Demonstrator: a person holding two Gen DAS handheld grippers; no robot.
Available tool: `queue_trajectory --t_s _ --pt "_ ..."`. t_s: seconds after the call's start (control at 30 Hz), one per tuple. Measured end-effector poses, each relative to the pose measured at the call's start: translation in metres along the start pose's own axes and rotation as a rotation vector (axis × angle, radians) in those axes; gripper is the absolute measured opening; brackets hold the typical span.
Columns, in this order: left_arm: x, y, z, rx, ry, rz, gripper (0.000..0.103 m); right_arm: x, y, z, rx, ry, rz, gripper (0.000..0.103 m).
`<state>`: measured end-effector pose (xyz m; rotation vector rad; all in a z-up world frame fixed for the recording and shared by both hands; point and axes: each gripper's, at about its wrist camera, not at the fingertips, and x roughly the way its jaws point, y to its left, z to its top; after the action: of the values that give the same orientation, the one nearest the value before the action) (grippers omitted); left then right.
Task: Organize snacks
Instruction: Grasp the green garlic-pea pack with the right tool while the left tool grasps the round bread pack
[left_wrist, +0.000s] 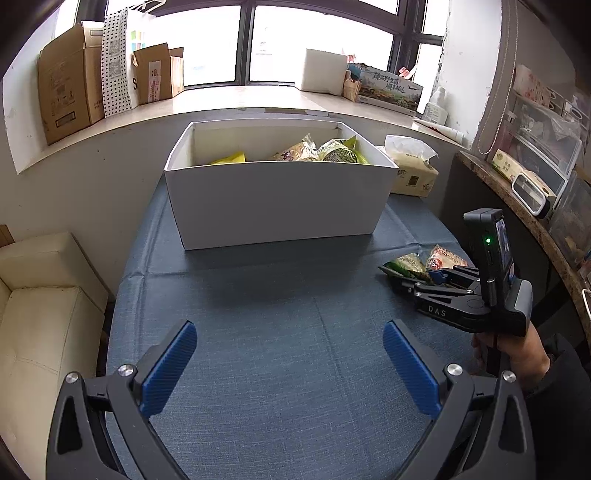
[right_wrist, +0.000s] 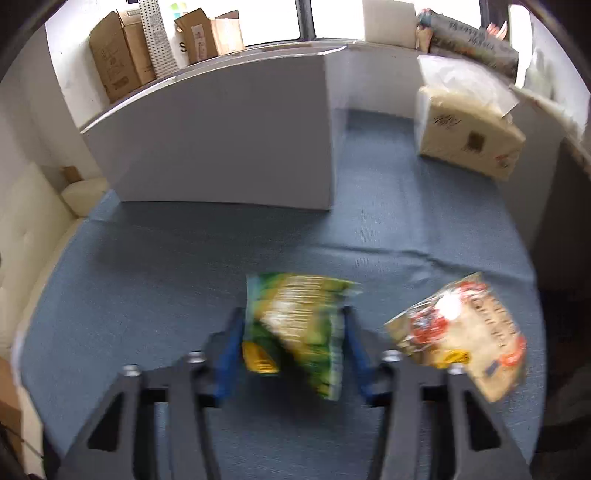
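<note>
Snacks filled the white box on the blue-clothed bench beneath the window; right tongs gripped a green packet, left tongs wide.

Your left camera is sitting back and a bit high, looking across the blue cloth table toward the big white cardboard box. Your right camera is looking low and close, seeing that same box and table.
</note>
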<state>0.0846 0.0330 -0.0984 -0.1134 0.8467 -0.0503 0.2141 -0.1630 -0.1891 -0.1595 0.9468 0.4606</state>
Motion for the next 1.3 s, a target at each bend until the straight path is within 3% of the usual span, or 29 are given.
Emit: queue_trajectory --t_s 0.1,0.3,0.7,1.0,1.3 --pt "0.003 -0.005 0.0 0.017 0.011 -0.002 0.103 -0.009 -0.004 -0.004 0.022 -0.009 0.049 0.036" --pt "0.018 -0.039 0.008 0.119 0.047 -0.037 0.103 -0.073 -0.021 -0.034 0.064 -0.142 0.082 0.036" --pt "0.099 -0.179 0.046 0.389 0.194 -0.331 0.103 -0.188 -0.11 -0.107 0.318 -0.325 -0.009 0.036" --pt "0.177 -0.241 0.056 0.51 0.323 -0.311 0.103 -0.197 -0.137 -0.122 0.385 -0.348 -0.024 0.036" --pt "0.207 -0.26 0.049 0.56 0.349 -0.289 0.101 -0.191 -0.142 -0.126 0.411 -0.339 0.011 0.036"
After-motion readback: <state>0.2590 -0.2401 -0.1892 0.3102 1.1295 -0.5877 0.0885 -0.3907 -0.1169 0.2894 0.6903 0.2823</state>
